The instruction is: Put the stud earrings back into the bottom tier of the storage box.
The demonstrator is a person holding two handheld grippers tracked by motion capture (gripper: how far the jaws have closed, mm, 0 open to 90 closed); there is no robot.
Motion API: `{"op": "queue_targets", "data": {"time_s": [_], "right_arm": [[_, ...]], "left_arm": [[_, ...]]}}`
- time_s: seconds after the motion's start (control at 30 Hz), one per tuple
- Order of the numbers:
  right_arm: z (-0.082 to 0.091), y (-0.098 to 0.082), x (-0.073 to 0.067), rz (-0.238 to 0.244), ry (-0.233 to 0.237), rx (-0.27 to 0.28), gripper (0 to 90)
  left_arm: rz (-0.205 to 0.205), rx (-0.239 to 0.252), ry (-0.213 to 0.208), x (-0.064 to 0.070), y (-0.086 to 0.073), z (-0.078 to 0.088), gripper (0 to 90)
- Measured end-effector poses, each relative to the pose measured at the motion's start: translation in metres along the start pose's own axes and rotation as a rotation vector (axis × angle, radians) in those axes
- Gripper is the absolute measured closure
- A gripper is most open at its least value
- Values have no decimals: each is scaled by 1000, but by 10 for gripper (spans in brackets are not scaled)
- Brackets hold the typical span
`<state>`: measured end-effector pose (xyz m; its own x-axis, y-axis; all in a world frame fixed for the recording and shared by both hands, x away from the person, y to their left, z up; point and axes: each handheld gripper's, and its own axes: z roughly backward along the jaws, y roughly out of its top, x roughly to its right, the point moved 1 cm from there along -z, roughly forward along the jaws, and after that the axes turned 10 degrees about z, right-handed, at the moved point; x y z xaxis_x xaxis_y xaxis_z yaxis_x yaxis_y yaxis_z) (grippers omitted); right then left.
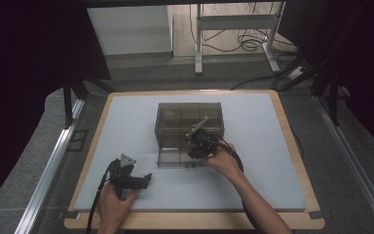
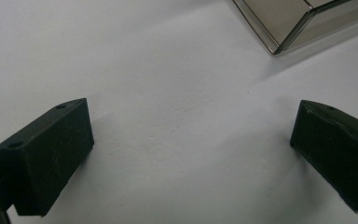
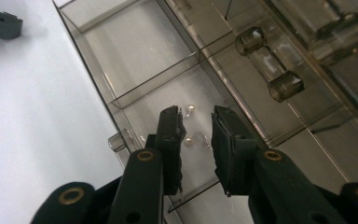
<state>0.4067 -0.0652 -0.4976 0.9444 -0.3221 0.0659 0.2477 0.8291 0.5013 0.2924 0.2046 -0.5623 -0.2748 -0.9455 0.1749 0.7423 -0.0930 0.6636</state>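
White foam mat (image 1: 253, 165) carries a smoky clear plastic compartment box (image 1: 189, 132), lid up. Right gripper (image 3: 196, 140) hangs over a near compartment, jaws narrowly apart, nothing pinched; a pair of small pearl hook earrings (image 3: 192, 135) lies on the floor between the tips. Left gripper (image 2: 191, 154) idles wide open over bare mat, empty. Judgement: lift straight up, clear of the divider walls.

High cam overhead; gripper cams close, sharing clear box (image 1: 189, 131).
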Motion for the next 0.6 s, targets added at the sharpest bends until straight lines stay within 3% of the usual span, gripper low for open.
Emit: {"op": "queue_targets", "data": {"time_s": [0.6], "right_arm": [[15,1,-9,38,-17,29,543]], "left_arm": [[0,1,0,0,0,0,0]]}}
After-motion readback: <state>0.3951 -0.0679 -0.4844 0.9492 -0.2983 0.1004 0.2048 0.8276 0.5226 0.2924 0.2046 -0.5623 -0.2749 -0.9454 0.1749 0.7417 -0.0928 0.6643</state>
